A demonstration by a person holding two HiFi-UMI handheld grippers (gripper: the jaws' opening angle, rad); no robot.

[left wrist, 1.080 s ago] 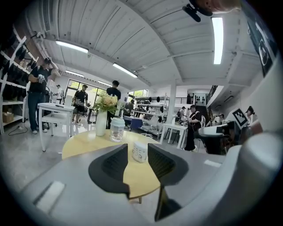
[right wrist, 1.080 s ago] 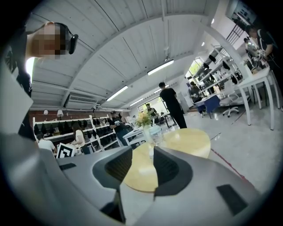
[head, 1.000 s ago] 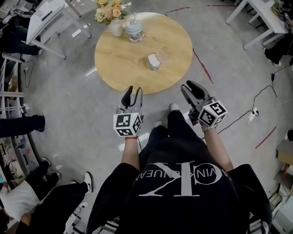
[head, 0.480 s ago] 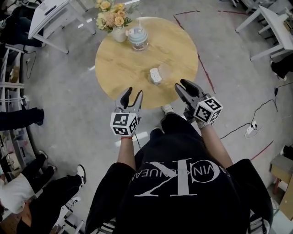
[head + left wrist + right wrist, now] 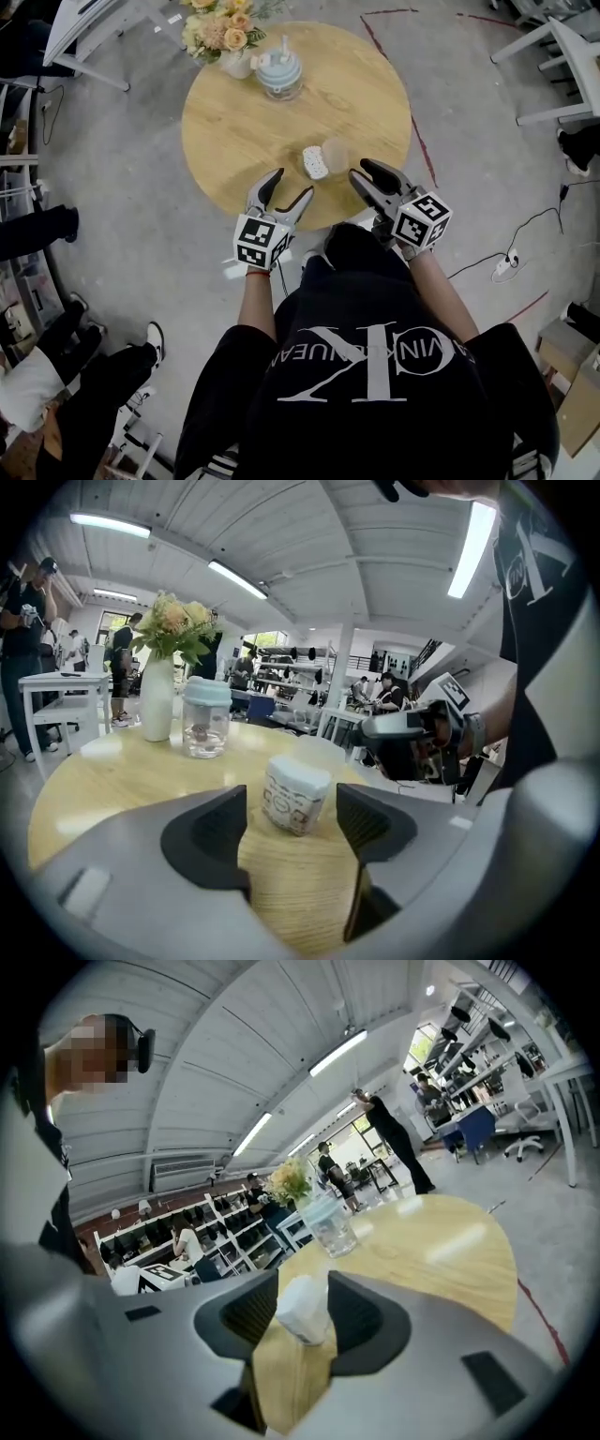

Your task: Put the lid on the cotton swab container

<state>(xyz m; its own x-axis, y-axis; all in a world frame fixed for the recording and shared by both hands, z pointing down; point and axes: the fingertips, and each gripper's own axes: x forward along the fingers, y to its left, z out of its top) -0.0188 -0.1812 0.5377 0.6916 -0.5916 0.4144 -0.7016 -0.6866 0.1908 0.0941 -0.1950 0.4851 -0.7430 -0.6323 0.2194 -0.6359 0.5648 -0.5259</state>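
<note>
The cotton swab container (image 5: 315, 161), small and white with a printed label, stands on the round wooden table (image 5: 234, 112) near its front edge. A clear lid (image 5: 336, 151) lies just right of it. My left gripper (image 5: 290, 186) is at the table's near edge, open, its jaws having just been opening; the container (image 5: 295, 794) stands ahead of them, untouched. My right gripper (image 5: 367, 172) hangs right of the lid, open, its jaws also just widened. In the right gripper view the container (image 5: 305, 1312) shows beyond the gap of the right gripper (image 5: 302, 1290). Nothing sits between either pair.
A glass jar with a pale blue lid (image 5: 279, 73) and a white vase of flowers (image 5: 225, 42) stand at the table's far side. White desks (image 5: 103, 23) and seated people ring the grey floor. A cable and socket (image 5: 502, 265) lie at the right.
Both grippers have come forward and down from in front of my legs to the table's near edge. The left jaws have spread visibly wider.
</note>
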